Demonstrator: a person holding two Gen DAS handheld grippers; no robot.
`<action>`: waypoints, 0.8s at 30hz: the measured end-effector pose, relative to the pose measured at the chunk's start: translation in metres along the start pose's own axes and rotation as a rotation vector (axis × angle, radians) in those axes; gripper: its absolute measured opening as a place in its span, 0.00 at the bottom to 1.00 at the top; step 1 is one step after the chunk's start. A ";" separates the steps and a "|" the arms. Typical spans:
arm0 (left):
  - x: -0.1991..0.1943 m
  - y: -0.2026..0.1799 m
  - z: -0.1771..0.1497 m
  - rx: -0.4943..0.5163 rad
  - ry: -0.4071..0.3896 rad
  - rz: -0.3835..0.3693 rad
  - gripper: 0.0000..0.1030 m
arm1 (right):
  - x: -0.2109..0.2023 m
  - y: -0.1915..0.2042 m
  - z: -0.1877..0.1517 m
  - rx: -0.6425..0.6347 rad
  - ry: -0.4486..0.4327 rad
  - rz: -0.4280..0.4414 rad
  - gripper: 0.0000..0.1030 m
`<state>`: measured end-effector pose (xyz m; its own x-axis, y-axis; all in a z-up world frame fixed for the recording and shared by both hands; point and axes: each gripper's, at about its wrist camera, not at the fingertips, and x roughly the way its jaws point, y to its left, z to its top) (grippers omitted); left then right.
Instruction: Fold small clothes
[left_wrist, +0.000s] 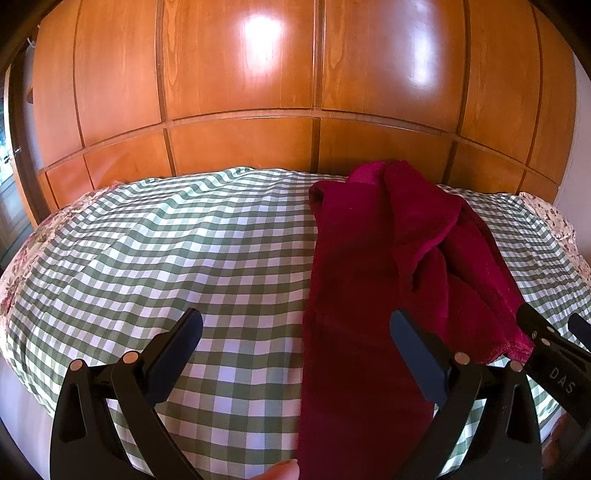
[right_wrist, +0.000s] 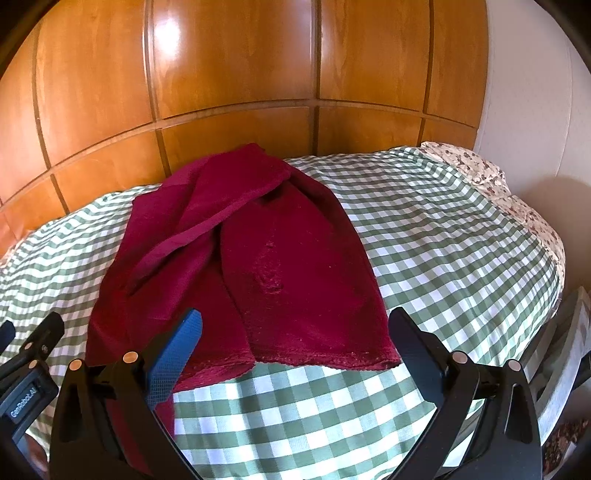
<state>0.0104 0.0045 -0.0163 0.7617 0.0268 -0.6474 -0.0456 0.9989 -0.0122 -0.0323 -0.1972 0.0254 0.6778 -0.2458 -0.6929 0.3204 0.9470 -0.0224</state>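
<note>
A crumpled crimson fleece garment (right_wrist: 243, 258) is seen spread over a green-and-white checked bedcover (right_wrist: 443, 236), just ahead of the wide-open, empty left gripper (left_wrist: 295, 343) and right gripper (right_wrist: 295, 339).

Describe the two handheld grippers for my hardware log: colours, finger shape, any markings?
Both are black plastic frames with silver pivot rivets. The left gripper has two flat dark navy fingers. The right gripper has a bright blue textured left pad; its other looks dark. White lettering reads "DAS" on the right one, "GenRobot.AI" on the left. No cables visible.
</note>
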 end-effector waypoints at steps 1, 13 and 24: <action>0.000 -0.001 0.000 0.001 -0.001 0.001 0.98 | -0.001 0.001 0.000 0.000 -0.002 -0.001 0.97; -0.012 0.001 0.005 -0.011 -0.045 -0.008 0.98 | -0.013 0.000 0.004 -0.001 -0.048 0.001 0.97; -0.024 0.006 0.007 -0.039 -0.091 -0.026 0.98 | -0.026 -0.003 0.007 -0.001 -0.102 0.003 0.97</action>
<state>-0.0036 0.0102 0.0045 0.8185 0.0057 -0.5744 -0.0487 0.9970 -0.0595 -0.0462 -0.1950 0.0486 0.7428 -0.2626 -0.6159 0.3174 0.9480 -0.0213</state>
